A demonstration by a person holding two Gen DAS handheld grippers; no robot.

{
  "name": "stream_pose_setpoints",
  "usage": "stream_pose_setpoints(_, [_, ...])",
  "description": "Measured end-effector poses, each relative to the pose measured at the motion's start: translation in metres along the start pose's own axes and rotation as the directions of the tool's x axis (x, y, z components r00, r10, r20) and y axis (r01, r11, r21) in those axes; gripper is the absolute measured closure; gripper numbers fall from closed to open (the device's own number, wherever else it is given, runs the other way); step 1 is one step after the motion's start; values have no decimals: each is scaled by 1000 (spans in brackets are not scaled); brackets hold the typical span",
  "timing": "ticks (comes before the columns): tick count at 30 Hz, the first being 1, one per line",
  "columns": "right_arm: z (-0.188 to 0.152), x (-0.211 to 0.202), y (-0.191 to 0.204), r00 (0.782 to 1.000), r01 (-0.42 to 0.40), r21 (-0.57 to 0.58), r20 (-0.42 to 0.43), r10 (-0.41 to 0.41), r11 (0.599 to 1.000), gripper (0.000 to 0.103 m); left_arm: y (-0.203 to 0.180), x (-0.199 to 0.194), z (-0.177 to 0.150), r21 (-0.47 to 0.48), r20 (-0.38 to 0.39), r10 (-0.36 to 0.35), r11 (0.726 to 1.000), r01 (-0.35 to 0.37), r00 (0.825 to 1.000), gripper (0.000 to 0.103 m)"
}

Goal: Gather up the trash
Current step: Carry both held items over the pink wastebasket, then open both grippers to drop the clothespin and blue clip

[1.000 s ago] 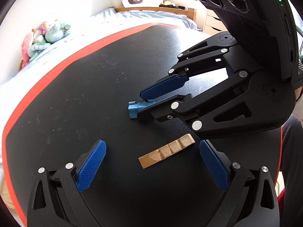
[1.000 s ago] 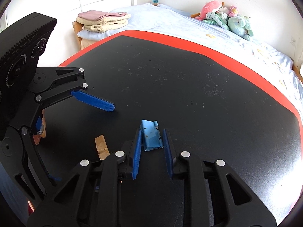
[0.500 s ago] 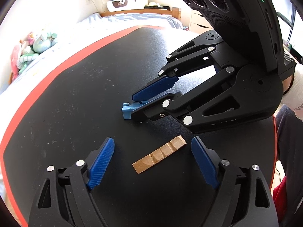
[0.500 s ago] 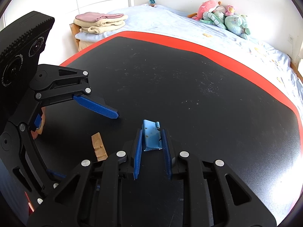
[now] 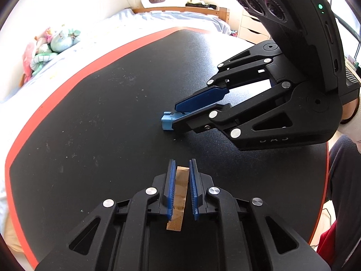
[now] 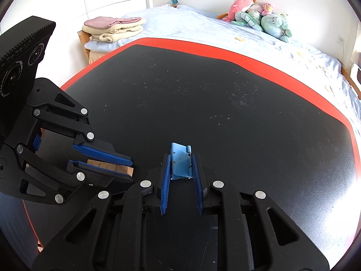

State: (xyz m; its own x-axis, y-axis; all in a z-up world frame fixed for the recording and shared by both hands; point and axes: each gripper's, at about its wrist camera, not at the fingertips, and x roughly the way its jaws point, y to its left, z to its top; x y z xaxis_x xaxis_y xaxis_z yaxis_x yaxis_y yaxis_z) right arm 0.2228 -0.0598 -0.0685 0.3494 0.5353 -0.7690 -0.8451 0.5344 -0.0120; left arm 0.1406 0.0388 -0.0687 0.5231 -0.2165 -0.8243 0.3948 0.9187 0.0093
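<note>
Two scraps are gripped, none yet binned. Left wrist view: at lower centre our left gripper [image 5: 181, 178] has just clamped onto the brown cardboard strip [image 5: 179, 194]; our right gripper [image 5: 174, 118], centre right, pinches the blue wrapper [image 5: 166, 123] against the black table [image 5: 90, 124]. Right wrist view: the same wrapper sits at centre. We see no bin, so lifting and disposal remain.

The right gripper [image 5: 173, 118] hides most of the blue scrap [image 5: 166, 122].
</note>
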Motion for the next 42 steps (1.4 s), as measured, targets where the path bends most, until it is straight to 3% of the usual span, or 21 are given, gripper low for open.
stream_pose_setpoints(9, [-9,-29,3,1000,26,24,11,-27,999,84,-13,-16,1,-66,16,53,996,-52,998,91])
stream_pose_setpoints(19, [-42,-95,26,998,53,47,23,-54,997,84,-41,-54,2,-100,30,67,993,-63,997,91])
stream_pose_setpoints(30, [-100,-164,61,997,74,71,29,-76,995,84,-106,-85,-15,-65,48,18,998,-15,999,91])
stream_pose_setpoints(42, [-163,-184,107,998,54,92,-40,-51,994,84,-153,-88,-52,-69,21,-43,997,44,999,91])
